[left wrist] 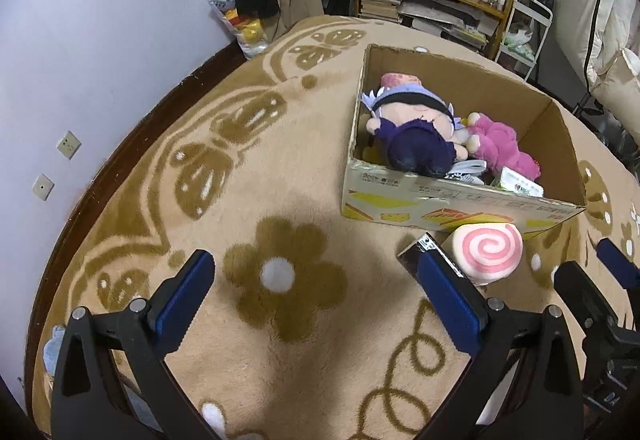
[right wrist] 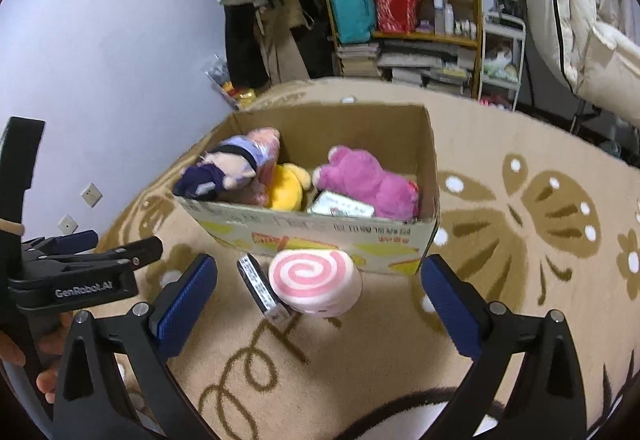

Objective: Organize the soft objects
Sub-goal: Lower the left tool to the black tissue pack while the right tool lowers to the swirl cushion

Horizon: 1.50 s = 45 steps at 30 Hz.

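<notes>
The right gripper [right wrist: 318, 304] is spread wide and empty, with the swirl cushion [right wrist: 314, 282] low in the frame's centre between its fingers, on the rug [right wrist: 500, 312] before the box [right wrist: 320, 232]. The left gripper [left wrist: 316, 292] is likewise released. Best to close across the cushion's round sides, avoiding the dark flat object [right wrist: 262, 290] touching it. The spiral face tilts up towards the camera; its short axis leans back towards the box.

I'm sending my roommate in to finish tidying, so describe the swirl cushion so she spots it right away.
Find the open cardboard box of plush toys on the tan butterfly rug. On the rug just outside the box's near wall sits the swirl cushion, beside a slim dark case. It is the only soft toy outside the box: a white cylinder with a pink spiral face.
</notes>
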Each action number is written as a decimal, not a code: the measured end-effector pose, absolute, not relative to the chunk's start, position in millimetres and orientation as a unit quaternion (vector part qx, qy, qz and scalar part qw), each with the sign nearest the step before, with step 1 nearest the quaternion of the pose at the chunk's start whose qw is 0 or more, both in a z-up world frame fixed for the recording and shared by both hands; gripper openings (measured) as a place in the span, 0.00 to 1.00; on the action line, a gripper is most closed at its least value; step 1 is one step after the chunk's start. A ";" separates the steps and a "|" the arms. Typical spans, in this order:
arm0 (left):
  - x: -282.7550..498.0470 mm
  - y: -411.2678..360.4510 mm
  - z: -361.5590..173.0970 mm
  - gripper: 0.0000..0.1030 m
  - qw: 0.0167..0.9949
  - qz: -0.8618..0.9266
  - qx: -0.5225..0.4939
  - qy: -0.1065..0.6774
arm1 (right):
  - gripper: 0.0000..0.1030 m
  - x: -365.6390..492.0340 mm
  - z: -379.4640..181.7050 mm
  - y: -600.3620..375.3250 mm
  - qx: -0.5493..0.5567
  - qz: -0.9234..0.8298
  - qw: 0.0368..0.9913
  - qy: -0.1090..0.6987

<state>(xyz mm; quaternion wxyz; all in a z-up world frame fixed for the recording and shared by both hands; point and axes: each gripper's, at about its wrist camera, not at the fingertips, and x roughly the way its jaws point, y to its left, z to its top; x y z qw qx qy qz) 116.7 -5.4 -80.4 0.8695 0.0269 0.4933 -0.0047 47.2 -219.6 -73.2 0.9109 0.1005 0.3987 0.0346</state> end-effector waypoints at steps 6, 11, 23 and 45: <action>124.5 -8.9 -95.8 0.98 0.859 -0.011 0.030 0.512 | 1.00 60.4 -91.6 -226.5 0.128 0.033 0.894 0.429; 129.9 -9.2 -102.0 0.98 0.854 -0.023 0.015 0.520 | 0.97 72.0 -106.3 -230.4 0.141 0.028 0.883 0.447; 137.3 -20.8 -121.5 0.98 0.841 -0.030 0.025 0.539 | 0.92 95.3 -134.6 -231.0 0.169 0.033 0.859 0.483; 157.4 -27.7 -154.6 0.98 0.813 -0.064 0.003 0.579 | 0.78 116.2 -156.5 -245.3 0.219 0.044 0.832 0.508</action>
